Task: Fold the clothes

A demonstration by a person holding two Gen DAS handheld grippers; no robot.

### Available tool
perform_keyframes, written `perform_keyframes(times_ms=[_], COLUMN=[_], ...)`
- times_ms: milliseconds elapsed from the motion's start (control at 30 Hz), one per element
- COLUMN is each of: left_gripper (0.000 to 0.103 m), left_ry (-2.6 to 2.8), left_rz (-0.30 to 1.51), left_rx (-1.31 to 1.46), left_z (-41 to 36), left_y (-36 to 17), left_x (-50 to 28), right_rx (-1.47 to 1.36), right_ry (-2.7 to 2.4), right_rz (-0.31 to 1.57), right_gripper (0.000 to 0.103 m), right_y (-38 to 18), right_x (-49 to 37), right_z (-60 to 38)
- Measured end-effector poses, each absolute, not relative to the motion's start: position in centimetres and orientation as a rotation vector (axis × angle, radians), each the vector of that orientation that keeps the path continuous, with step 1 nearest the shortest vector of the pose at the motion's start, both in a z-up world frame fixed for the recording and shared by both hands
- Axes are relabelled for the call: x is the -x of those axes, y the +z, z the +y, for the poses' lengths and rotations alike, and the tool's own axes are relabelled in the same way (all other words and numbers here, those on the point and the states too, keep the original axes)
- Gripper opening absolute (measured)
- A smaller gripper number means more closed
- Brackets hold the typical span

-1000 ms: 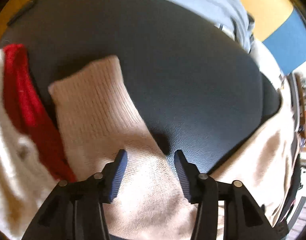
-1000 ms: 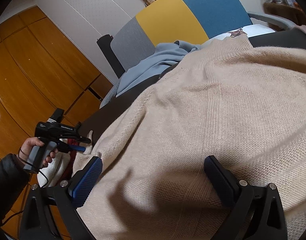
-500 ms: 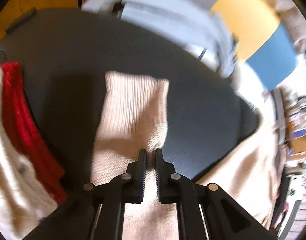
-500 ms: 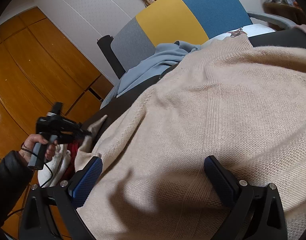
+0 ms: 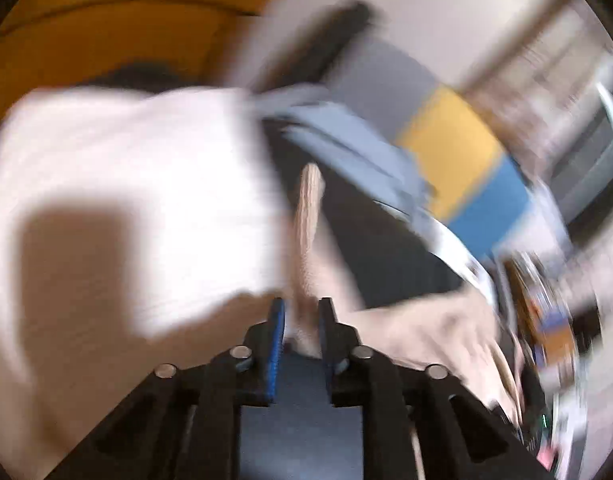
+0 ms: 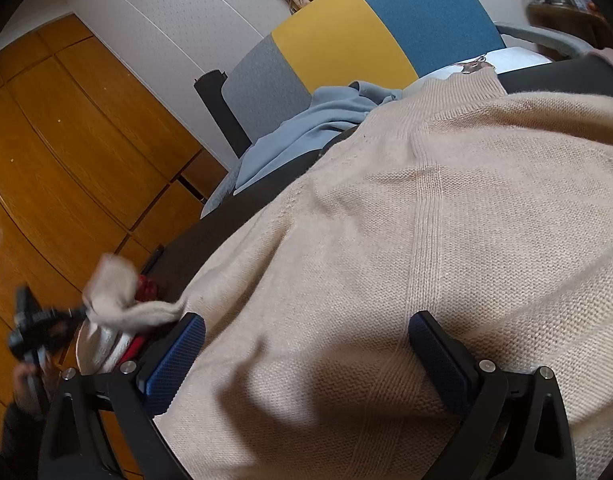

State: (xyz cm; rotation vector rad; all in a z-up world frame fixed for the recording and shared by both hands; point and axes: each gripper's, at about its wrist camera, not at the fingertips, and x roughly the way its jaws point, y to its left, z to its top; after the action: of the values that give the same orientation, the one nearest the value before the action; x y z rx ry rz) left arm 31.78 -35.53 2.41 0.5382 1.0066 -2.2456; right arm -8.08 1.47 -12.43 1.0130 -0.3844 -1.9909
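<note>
Right wrist view: a beige sweater (image 6: 406, 240) is spread over a dark surface (image 6: 210, 236), backed by wooden cabinets (image 6: 66, 152) and a yellow-blue chair (image 6: 366, 28). Right gripper (image 6: 306, 356) is held wide open above it. Its sleeve (image 5: 306, 216) is pinched in the left gripper (image 5: 300, 320).

The beige sweater (image 6: 406, 240) was a soft, matt knit cloth with a fine pebbled stitch and ribbed bands down its front. The right gripper (image 6: 306, 356) had matt black plastic arms, small shiny metal screws, and blue pads (image 6: 174, 364) with a fine ridged texture. The surface beneath (image 6: 226, 236) looked dark, smooth and faintly glossy. A light blue garment (image 6: 306, 128) was smooth cloth. The wooden cabinet (image 6: 66, 160) was orange-brown and satin-smooth. The white wall (image 6: 178, 12) looked dimpled.
</note>
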Motion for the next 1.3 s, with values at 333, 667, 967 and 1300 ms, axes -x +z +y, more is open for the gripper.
perform_keyframes(times_ms=[333,667,967,1300], left_gripper=[0.027,0.027,0.026,0.005], left_ry=[-2.398,-2.634,-2.623,-2.503], left_rz=[0.863,0.838,0.739,0.645], left_rx=[-0.596,-1.01,-1.13,-1.104], left_z=[-34.0,-28.5,-28.5,-33.0], left_y=[2.7,-4.8,-10.4,-11.5], left_x=[-27.7,-4.5,-2.8,-6.4], right_rx=[-1.019,-1.061,-0.983,-1.159], right_ry=[-1.999,-1.997,-2.21,-2.201], right_rz=[-0.368,-0.312,-0.085,0.266], right_gripper=[0.103,0.103,0.103,0.103], right_y=[-12.4,-11.5,-5.6,-12.1], right_x=[8.1,8.8,19.5,27.4], right_z=[1.3,0.9,-0.1,-11.4])
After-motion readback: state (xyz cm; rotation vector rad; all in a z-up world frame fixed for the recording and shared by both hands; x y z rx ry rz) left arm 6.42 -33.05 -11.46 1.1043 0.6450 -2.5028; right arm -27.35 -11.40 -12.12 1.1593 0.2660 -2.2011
